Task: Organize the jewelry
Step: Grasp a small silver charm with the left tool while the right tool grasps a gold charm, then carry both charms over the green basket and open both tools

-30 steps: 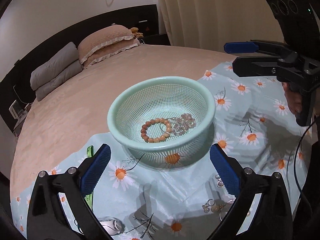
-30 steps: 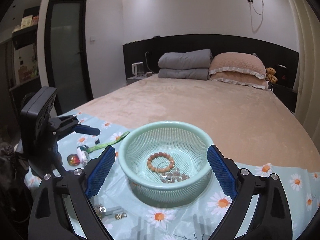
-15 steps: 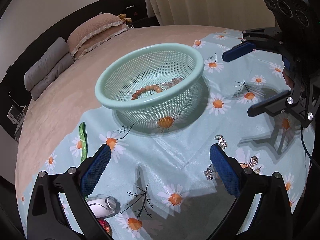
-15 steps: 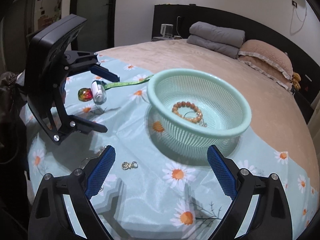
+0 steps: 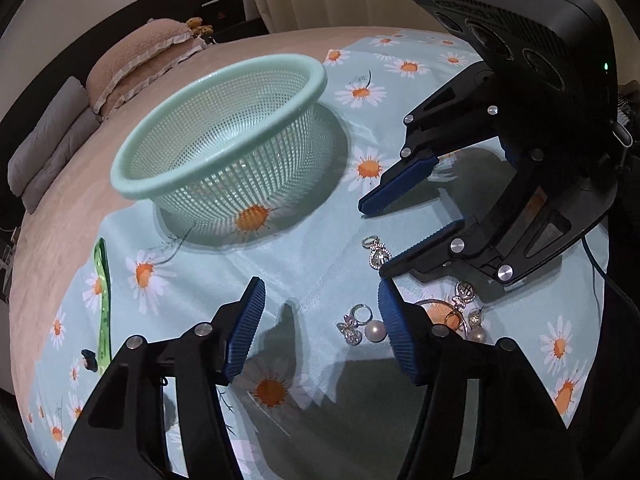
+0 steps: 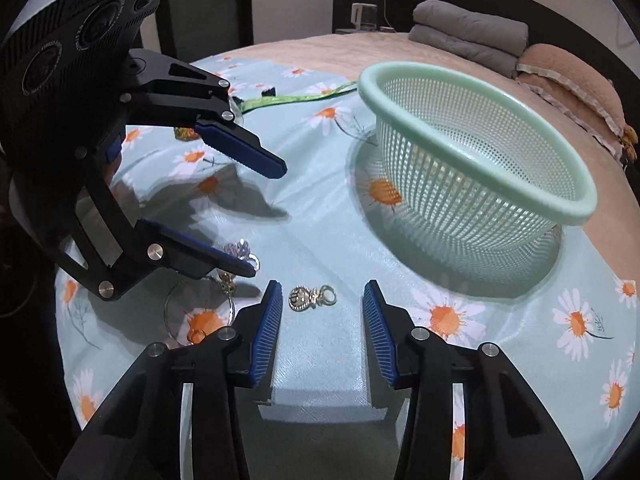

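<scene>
**Fingers spread, closing in on the loose charms**

Both grippers hang open and empty. My right gripper (image 6: 322,312) frames a small silver charm (image 6: 311,298) on the daisy cloth (image 6: 320,216); my left gripper (image 5: 320,316) hovers near the pearl earring (image 5: 374,332). I judge this the pick-up step: next, lower, pinch gently, then carry to the mesh basket (image 6: 472,148) nearby.

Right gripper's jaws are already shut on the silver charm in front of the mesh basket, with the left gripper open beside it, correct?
Not quite. In the right wrist view the right gripper is open; the silver charm lies untouched on the cloth between its jaws. The left gripper is open, the mesh basket beyond.
</scene>
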Motion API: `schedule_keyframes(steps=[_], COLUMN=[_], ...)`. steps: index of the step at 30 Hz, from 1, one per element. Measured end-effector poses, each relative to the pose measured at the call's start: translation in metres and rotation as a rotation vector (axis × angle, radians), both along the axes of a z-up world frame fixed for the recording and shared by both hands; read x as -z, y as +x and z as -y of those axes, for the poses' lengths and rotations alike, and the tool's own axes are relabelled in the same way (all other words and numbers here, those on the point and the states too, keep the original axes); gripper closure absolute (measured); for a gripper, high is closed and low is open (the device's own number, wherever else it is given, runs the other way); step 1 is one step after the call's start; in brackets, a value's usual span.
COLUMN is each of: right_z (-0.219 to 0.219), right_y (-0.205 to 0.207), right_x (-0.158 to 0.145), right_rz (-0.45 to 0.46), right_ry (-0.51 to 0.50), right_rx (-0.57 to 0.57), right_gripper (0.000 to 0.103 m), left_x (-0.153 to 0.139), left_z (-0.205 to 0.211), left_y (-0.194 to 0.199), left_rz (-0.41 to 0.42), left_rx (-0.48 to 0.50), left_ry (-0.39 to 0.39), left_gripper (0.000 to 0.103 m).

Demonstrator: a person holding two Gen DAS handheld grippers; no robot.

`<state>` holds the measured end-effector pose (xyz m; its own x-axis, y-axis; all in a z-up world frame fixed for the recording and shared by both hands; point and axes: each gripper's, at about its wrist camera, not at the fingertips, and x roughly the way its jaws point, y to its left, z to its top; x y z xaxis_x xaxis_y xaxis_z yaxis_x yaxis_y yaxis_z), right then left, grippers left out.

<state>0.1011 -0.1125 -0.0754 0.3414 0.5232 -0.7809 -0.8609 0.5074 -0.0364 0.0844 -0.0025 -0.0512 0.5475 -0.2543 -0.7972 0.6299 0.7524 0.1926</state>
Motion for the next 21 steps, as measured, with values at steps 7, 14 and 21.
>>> schedule_keyframes(steps=[7, 14, 21], right_z=[0.0, 0.016, 0.04], right_y=[-0.005, -0.002, -0.002], right_x=[0.006, 0.001, -0.004], right_rz=[-0.024, -0.096, -0.135], right_ry=[0.009, -0.002, 0.015], right_rx=[-0.067, -0.111, -0.115], right_gripper=[0.088, 0.088, 0.088], left_x=[0.01, 0.01, -0.013], left_z=[0.002, 0.003, -0.011], left_y=[0.003, 0.004, 0.001], left_rz=[-0.114, -0.177, -0.147], left_rx=[0.014, 0.018, -0.004], left_ry=[-0.027, -0.057, -0.1], left_gripper=[0.086, 0.092, 0.092])
